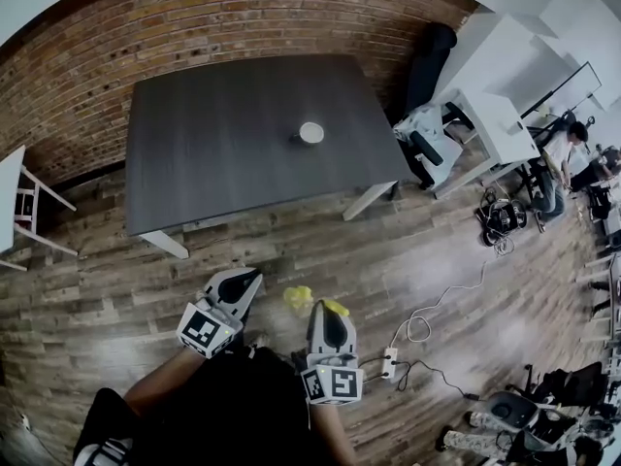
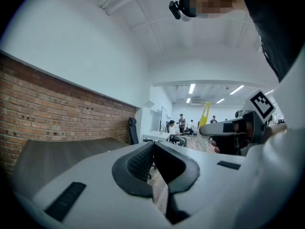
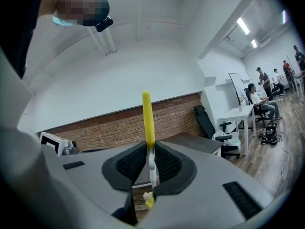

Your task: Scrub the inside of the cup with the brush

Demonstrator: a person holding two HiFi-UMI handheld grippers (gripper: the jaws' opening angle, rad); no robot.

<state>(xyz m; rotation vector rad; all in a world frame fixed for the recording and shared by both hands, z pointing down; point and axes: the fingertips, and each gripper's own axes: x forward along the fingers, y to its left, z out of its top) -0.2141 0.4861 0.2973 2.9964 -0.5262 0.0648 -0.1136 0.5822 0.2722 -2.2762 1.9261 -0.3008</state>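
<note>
- The cup is standing alone on the dark table, a little right of centre in the upper half of the head view, well apart from both grippers.
- The left gripper is showing its jaws fully together in its own view, with nothing between them. In the head view it is sitting low, left of centre.
- The right gripper is clamping its jaws on the brush. The yellow handle is rising straight up from the pads, and a pale part is hanging below them.
- In the head view, yellow pieces of the brush are showing just beside the tip of the right gripper.
- I am judging the cup as small and light (its material I cannot tell), so it is probably going to slide or tip on the smooth table under the brush.
- The free left gripper should be taking it by the outer wall, low down, with a gentle squeeze in case it is thin or fragile.
- The brush handle is looking slim and stiff, so a firm hold will be keeping it from twisting between the pads.
</note>
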